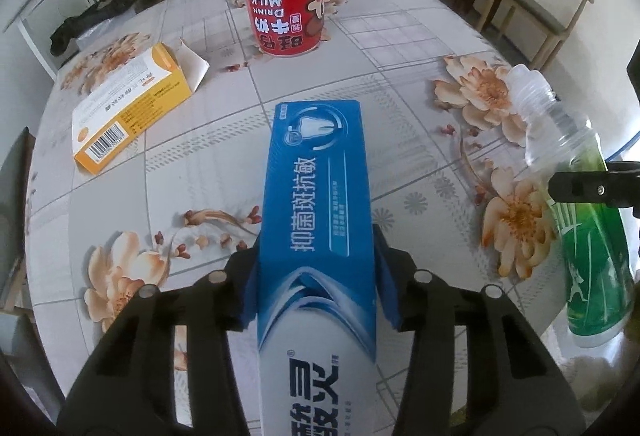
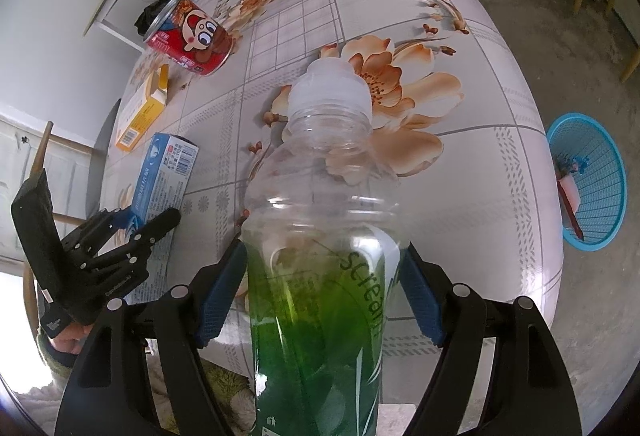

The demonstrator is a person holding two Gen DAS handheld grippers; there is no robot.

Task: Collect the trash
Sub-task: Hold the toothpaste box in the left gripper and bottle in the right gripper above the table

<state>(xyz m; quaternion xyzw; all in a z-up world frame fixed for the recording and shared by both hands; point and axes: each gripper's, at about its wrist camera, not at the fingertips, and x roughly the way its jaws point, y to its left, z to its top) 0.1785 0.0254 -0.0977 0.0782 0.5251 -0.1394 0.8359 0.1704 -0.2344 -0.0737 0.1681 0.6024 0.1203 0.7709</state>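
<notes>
While left tongs (image 1: 316, 284) pinch toothpaste box (image 1: 316, 196) lengthwise, right tongs (image 2: 322, 288) grip bottle (image 2: 320, 236) cap-forward

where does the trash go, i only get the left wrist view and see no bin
observer: A round blue plastic mesh basket stands on the floor past the table's right edge.
operator: is the right gripper really on the bottle
observer: Yes, the right gripper's blue pads touch both sides of the clear plastic bottle with the green label; its jaws stand wide.
operator: what's on the hidden side of my box
observer: The blue cardboard toothpaste box in the left gripper shows small print and a barcode there.
</notes>
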